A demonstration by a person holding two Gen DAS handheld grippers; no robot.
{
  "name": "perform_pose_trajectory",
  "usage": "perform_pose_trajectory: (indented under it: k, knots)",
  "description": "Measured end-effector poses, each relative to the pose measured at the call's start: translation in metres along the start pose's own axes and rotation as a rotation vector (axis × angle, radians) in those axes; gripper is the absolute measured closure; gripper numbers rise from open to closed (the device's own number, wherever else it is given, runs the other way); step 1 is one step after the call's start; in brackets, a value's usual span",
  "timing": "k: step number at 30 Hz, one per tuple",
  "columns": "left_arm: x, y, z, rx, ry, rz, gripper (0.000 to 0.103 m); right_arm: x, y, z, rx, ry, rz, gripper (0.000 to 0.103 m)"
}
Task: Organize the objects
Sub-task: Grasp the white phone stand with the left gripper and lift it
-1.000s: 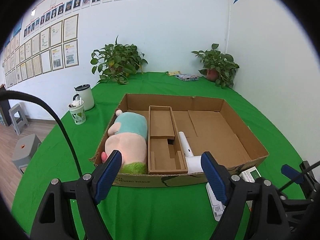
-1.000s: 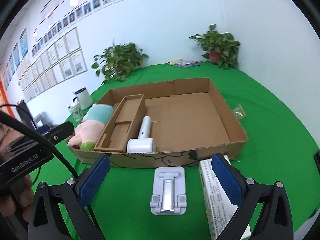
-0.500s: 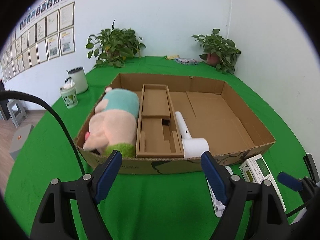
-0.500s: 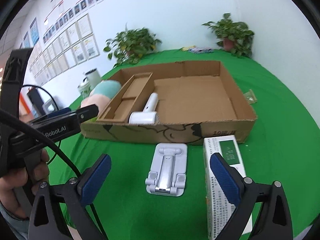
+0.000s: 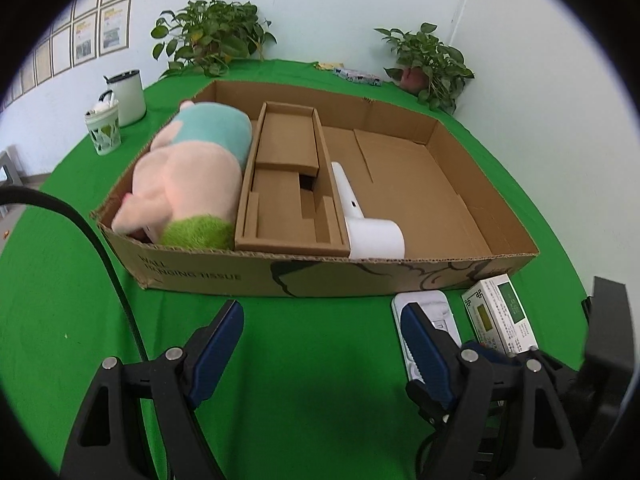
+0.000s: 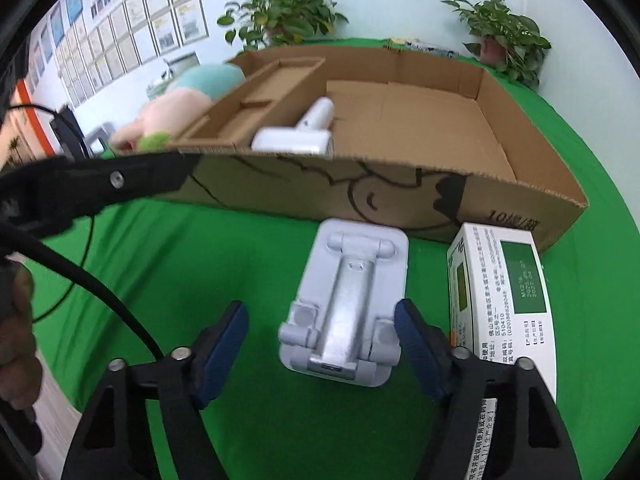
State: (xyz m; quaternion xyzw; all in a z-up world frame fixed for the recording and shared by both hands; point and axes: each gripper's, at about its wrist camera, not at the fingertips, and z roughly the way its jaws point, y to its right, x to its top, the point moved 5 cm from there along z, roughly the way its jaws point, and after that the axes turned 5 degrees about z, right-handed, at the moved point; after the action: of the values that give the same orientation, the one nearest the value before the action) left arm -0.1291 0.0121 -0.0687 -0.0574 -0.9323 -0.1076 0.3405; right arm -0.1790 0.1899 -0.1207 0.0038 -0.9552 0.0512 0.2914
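Note:
A shallow cardboard box [image 5: 496, 258] [image 6: 520, 200] lies on the green table. It holds a pink plush toy [image 5: 192, 168] [image 6: 176, 104], a cardboard insert [image 5: 286, 184] [image 6: 256, 96] and a white handheld device [image 5: 366, 220] [image 6: 304, 132]. In front of the box lie a white folding stand [image 6: 348, 304] [image 5: 424, 308] and a white-and-green medicine box [image 6: 504, 296] [image 5: 500, 312]. My right gripper [image 6: 320, 340] is open, low over the near end of the stand, the fingers on either side of it. My left gripper [image 5: 320, 344] is open and empty over bare cloth in front of the box.
A white kettle [image 5: 126, 98] and a patterned cup [image 5: 102, 130] stand left of the box. Two potted plants [image 5: 212, 36] [image 5: 428, 60] and small packets [image 5: 356, 74] sit at the back by the wall. The left gripper's arm [image 6: 100, 184] crosses the right wrist view.
Both grippers have moved forward and down toward the table. The right one has come low over the folding stand, which now lies between its open fingers.

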Motion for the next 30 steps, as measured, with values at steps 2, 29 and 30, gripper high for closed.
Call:
perform_pose_trajectory:
  k: [2,29,30]
  knots:
    - [-0.003,0.002,0.003,-0.019,-0.006,-0.008,0.023,-0.005,-0.007,0.005,-0.033,0.004,-0.059,0.053]
    - [-0.057,0.008,0.037,-0.545,-0.277,-0.141,0.026,-0.057,-0.047,-0.004,0.113,0.015,-0.129,0.018]
    - [-0.058,0.008,0.037,-0.547,-0.281,-0.146,0.026,-0.058,-0.048,-0.001,0.114,0.006,-0.136,0.021]
